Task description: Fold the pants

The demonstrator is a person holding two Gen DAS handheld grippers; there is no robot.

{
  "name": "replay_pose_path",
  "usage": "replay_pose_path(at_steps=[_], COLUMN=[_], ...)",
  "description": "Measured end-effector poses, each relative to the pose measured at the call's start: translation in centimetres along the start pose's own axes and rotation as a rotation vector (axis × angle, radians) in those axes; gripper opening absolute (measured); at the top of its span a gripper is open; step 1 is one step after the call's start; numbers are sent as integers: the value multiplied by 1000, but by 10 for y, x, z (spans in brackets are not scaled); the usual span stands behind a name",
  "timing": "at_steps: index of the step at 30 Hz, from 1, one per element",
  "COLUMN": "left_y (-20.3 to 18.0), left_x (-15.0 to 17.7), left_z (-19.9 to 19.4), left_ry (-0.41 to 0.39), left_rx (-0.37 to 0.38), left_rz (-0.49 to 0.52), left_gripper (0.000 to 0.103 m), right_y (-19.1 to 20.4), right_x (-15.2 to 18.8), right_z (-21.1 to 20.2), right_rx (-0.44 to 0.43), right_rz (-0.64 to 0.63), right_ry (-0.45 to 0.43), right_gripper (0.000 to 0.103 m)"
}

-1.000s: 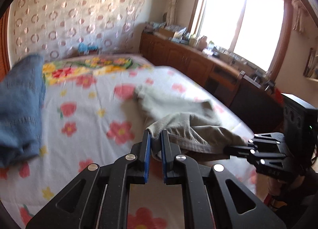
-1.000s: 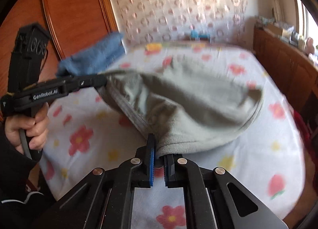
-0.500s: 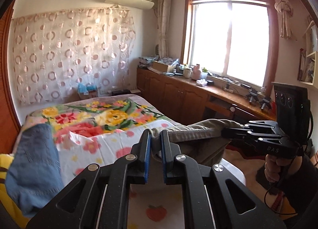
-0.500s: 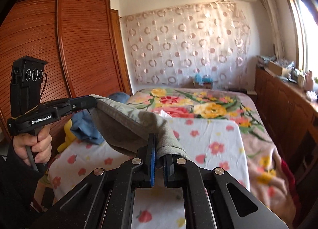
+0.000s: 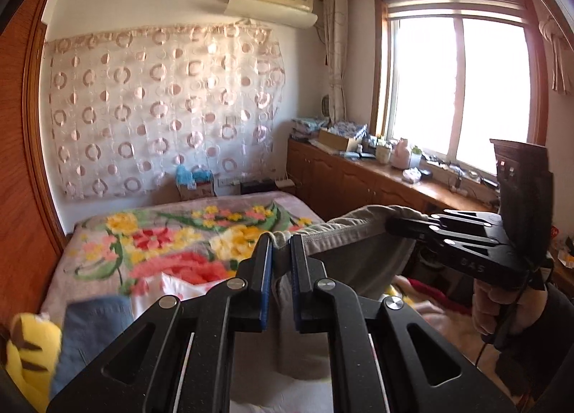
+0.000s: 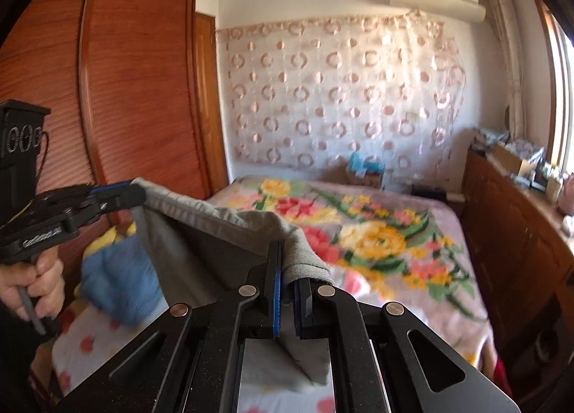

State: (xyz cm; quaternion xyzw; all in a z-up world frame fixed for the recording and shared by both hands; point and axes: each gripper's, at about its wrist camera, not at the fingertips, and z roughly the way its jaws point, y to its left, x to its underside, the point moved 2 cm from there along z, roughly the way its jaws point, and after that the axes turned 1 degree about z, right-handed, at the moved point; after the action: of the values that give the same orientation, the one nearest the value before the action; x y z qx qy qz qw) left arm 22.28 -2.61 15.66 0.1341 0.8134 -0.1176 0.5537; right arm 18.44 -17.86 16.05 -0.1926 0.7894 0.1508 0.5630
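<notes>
The grey-beige pants point(image 5: 344, 230) hang in the air above the bed, stretched by their top edge between my two grippers. My left gripper point(image 5: 280, 244) is shut on one end of that edge; it also shows at the left of the right wrist view point(image 6: 138, 194). My right gripper point(image 6: 287, 262) is shut on the other end, with cloth point(image 6: 215, 233) draped over its fingers; it also shows at the right of the left wrist view point(image 5: 391, 223). The lower part of the pants hangs below, mostly hidden behind the grippers.
The bed point(image 6: 412, 233) carries a floral blanket and a white flowered sheet. Blue jeans point(image 5: 93, 319) and a yellow striped plush toy point(image 5: 28, 348) lie at its left side. A wooden wardrobe point(image 6: 125, 90) stands left; a low cabinet point(image 5: 358, 180) with clutter runs under the window.
Both grippers have lifted the pants up off the bed, and the cameras have tilted up. The pants now hang stretched between them instead of lying bunched on the sheet.
</notes>
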Motion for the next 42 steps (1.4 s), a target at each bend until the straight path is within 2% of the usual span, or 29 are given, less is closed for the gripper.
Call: replay_pose_path(at_steps=[3, 5, 8, 11, 14, 21, 24, 27, 30, 34, 38, 42], left_y=[-7, -7, -3, -1, -8, -27, -34, -31, -15, 2, 17, 25], left_x=[-9, 0, 19, 39, 51, 39, 33, 46, 76, 123, 154, 162], left_z=[-6, -8, -5, -2, -7, -31, -29, -16, 6, 41, 65, 77], left_ry=[-32, -24, 4, 59, 74, 39, 46, 91, 165, 279, 349, 369], left_rx=[-9, -11, -7, 7, 9, 41, 30, 17, 11, -12, -26, -31], left_rz=[43, 49, 39, 14, 32, 53, 79, 87, 52, 8, -25, -42], left_gripper=[10, 10, 10, 10, 10, 10, 10, 10, 10, 10, 10, 10], right_y=[0, 4, 14, 17, 19, 13, 5, 1, -4, -8, -4, -1], right_x=[-28, -33, -19, 3, 16, -1, 10, 28, 46, 77, 100, 98], right_z=[6, 5, 10, 31, 35, 11, -7, -8, 7, 49, 92, 114], right_rx=[24, 22, 8, 0, -4, -19, -26, -45, -66, -97, -102, -83], right_rz=[-13, -19, -22, -30, -54, -58, -58, -24, 13, 66, 82, 82], right_ry=[-49, -75, -68, -8, 25, 18, 12, 47, 116, 239, 347, 403], right_gripper=[5, 5, 5, 5, 5, 5, 5, 5, 5, 5, 5, 21])
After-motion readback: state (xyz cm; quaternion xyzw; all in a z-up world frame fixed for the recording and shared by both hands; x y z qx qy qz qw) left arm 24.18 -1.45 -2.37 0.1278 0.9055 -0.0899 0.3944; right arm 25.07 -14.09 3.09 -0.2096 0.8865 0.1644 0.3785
